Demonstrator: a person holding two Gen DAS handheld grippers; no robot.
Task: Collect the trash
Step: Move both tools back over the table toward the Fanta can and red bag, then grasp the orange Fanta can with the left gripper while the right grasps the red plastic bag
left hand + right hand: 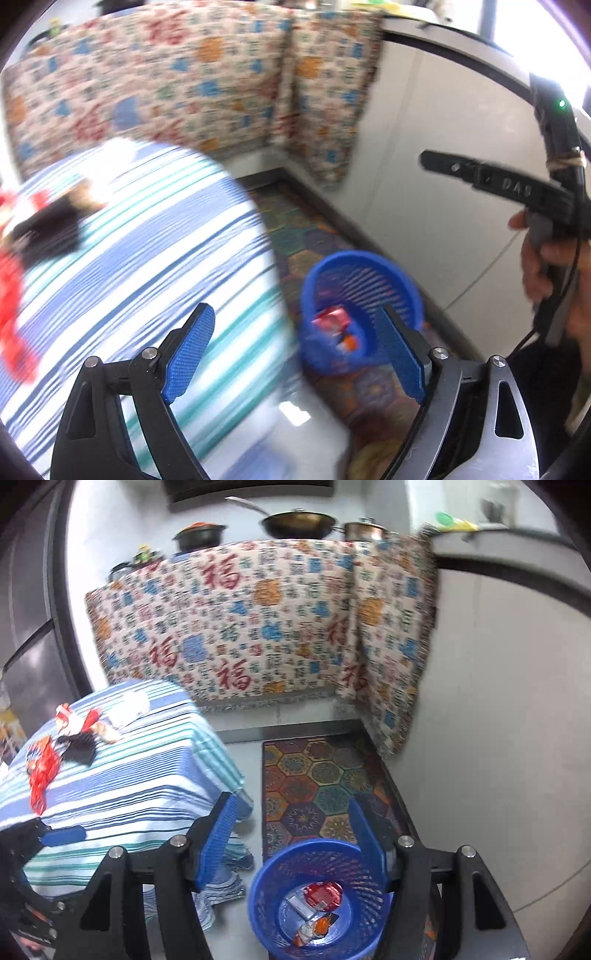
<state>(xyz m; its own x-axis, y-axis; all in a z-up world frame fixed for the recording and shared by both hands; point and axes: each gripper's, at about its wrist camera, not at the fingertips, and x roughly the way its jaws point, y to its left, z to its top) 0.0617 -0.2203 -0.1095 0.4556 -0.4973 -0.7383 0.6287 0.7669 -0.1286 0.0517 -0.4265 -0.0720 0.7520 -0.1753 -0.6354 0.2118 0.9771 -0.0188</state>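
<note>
Left gripper [291, 350]: jaws spread wide, nothing between the blue pads, hanging above the table edge and the floor.
Right gripper [291, 834]: jaws apart, empty, directly over the basket; in the left wrist view seen from the side at far right, held by a hand [546, 266].
Blue basket [321, 897]: round, slotted plastic, standing on the floor at the near end of the mat, just right of the table's hanging cloth.
Trash in basket: a red and white wrapper [325, 893], a small pale packet [301, 904] and an orange and white wrapper [314, 928], all lying on the bottom.
Striped tablecloth [140, 775]: blue, white and teal, covering the table on the left, its corner draping down to the floor.
Trash on table: a long red wrapper [42, 771] near the left edge, a black crumpled piece [79, 747] beside it, a red and white wrapper [75, 720] farther back, something white [129, 707] at the far side; blurred in the left wrist view.
Floor mat [314, 786]: colourful hexagon pattern, running from the basket to the far counter.
Patterned cloth [258, 620]: cream with red, blue and orange characters, hanging over the far counter and around its right corner.
Cookware: a black pot [199, 535], a frying pan [299, 524] and a steel lidded pot [364, 530] on top, farthest back.
</note>
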